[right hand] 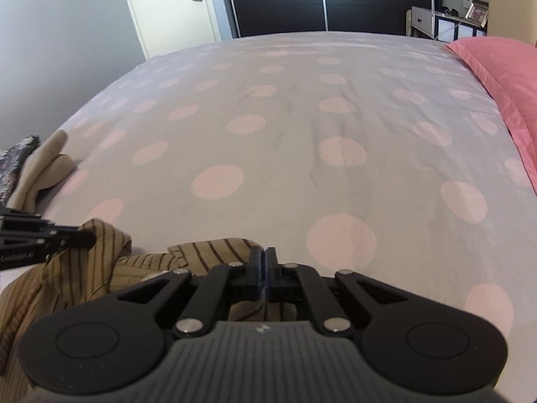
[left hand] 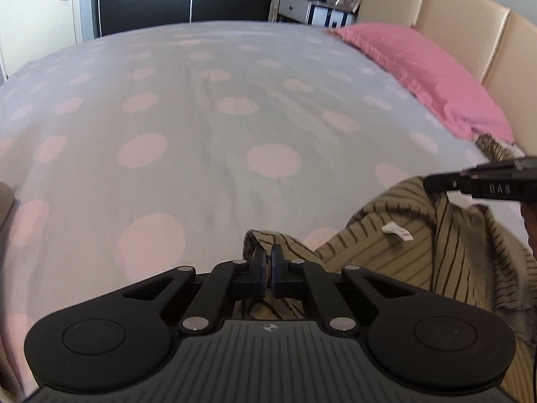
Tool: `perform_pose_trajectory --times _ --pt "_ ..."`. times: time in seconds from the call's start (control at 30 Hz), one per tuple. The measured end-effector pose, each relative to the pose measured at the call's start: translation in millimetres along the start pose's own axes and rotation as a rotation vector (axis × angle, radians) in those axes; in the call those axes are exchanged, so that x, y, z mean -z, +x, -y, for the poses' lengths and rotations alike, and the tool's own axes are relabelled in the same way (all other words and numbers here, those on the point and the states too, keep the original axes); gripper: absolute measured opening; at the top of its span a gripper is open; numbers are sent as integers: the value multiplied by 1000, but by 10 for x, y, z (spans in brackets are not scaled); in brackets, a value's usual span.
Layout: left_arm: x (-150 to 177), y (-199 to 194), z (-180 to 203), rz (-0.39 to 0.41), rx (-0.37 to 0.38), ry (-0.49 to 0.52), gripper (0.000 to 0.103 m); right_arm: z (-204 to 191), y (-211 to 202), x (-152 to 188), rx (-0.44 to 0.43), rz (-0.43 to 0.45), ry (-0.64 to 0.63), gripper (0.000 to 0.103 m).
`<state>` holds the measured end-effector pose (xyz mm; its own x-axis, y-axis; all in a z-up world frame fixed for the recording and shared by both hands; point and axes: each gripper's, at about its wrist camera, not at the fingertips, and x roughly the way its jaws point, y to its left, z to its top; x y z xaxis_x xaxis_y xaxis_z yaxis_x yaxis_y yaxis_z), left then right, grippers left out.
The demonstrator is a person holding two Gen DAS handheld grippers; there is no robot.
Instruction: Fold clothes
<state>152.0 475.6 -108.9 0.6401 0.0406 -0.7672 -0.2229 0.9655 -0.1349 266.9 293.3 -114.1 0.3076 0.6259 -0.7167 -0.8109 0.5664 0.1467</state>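
A tan garment with thin dark stripes lies bunched at the near edge of the bed, a white label showing on it. My left gripper is shut on a fold of this striped garment, which pokes up between and beyond the pads. My right gripper is also shut, pinching another edge of the striped garment. Each gripper appears in the other's view: the right gripper comes in from the right with cloth hanging from its tip, and the left gripper comes in from the left edge.
The bed cover is grey with pink dots. A pink pillow lies against a beige headboard. Other beige clothes are piled at the bed's left edge. Beyond the bed stand a dark wardrobe and a door.
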Motion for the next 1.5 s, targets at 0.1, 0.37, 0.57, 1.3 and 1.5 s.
perform_pose_trajectory --times 0.1,0.37,0.57,1.3,1.5 --pt "61 150 2 -47 -3 11 3 57 240 4 27 -36 14 3" --pt "34 -1 -70 -13 2 -14 21 111 90 -21 18 -18 25 7" --pt "-46 32 38 -33 -1 -37 38 -330 78 47 -99 -58 -71 34" --pt "34 111 -18 -62 -42 -43 2 132 338 -438 136 36 117 2" --pt "79 53 21 -51 -63 -20 21 -6 123 -206 5 -19 68 5"
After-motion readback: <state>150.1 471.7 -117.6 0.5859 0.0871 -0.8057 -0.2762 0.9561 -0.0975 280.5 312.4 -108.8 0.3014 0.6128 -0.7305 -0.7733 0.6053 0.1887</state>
